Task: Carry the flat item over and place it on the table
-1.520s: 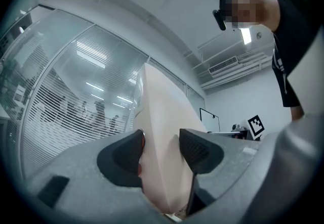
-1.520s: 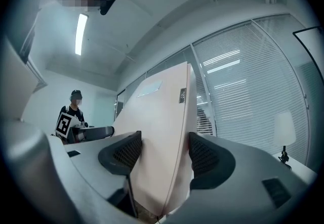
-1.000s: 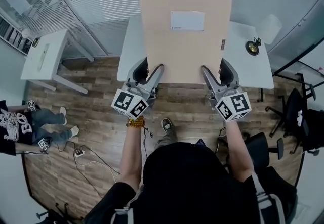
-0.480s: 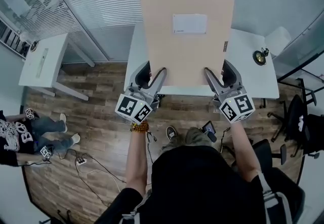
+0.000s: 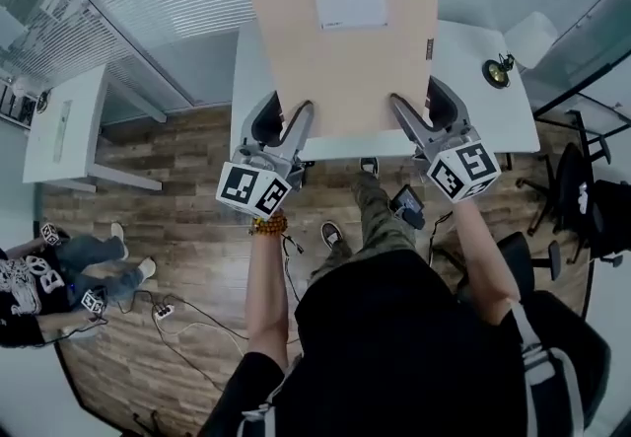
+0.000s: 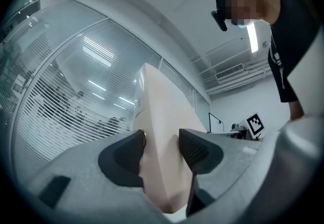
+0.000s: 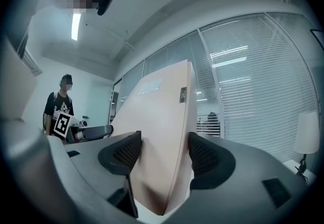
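A flat beige panel [image 5: 345, 40] with a white label on its top face is held level between my two grippers, above the white table [image 5: 493, 119]. My left gripper [image 5: 284, 119] is shut on its near left edge, and my right gripper [image 5: 418, 105] is shut on its near right edge. In the left gripper view the panel [image 6: 162, 112] runs edge-on between the left gripper's [image 6: 161, 142] pads. The right gripper view shows the panel [image 7: 157, 112] clamped the same way in the right gripper [image 7: 164, 149]. The panel hides the middle of the table.
A small round brass object [image 5: 496, 71] and a white lamp shade [image 5: 532, 36] stand on the table's right end. A second white table [image 5: 59, 129] is at the left, a person [image 5: 39, 272] at the lower left, office chairs [image 5: 582, 218] at the right. A glass wall with blinds lies beyond.
Both grippers have carried the panel forward, and it now reaches farther over the white table. The person's leg has stepped forward under it. Both grips are unchanged.
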Tool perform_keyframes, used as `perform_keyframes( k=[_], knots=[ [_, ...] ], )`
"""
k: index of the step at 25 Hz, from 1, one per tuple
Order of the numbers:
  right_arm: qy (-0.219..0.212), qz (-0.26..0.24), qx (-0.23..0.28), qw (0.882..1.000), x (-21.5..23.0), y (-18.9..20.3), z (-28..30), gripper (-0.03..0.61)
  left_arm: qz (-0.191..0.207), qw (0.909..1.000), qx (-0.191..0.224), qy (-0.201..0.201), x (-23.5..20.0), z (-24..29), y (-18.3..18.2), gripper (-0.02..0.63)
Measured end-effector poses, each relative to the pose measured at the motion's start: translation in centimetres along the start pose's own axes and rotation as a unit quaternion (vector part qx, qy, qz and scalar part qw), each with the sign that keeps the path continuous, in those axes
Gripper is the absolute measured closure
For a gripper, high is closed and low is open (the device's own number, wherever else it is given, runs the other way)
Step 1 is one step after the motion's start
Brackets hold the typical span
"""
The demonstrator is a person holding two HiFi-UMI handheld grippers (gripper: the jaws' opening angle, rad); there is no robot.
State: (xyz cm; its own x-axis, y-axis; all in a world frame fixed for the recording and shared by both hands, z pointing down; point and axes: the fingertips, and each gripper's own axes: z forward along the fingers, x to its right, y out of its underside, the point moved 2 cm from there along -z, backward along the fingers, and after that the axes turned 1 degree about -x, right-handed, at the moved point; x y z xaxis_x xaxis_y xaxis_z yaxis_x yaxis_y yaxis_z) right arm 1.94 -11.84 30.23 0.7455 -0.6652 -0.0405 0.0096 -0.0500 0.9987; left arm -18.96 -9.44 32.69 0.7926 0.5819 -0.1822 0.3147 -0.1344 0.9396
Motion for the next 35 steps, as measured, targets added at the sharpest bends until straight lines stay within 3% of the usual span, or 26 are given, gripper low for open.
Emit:
perform_keyframes(
  k=[11,22,35],
  knots=[
    [-0.009,0.014,-0.015,1.000,0.0,2.0,1.8,0.304,-0.003,0.9997,-0.020,-0.012,-1.4,-0.6,1.6,0.391],
    [0.012,0.034,-0.025,0.999,2.1,4.1,2.2,0.304,-0.022,0.9986,-0.047,-0.008,-2.4,1.7,3.9,0.391],
    [0.033,0.071,-0.056,0.995,4.9,8.9,1.5,0.304,-0.058,0.9939,-0.091,-0.021,-2.3,3.4,9.1,0.393]
  ],
)
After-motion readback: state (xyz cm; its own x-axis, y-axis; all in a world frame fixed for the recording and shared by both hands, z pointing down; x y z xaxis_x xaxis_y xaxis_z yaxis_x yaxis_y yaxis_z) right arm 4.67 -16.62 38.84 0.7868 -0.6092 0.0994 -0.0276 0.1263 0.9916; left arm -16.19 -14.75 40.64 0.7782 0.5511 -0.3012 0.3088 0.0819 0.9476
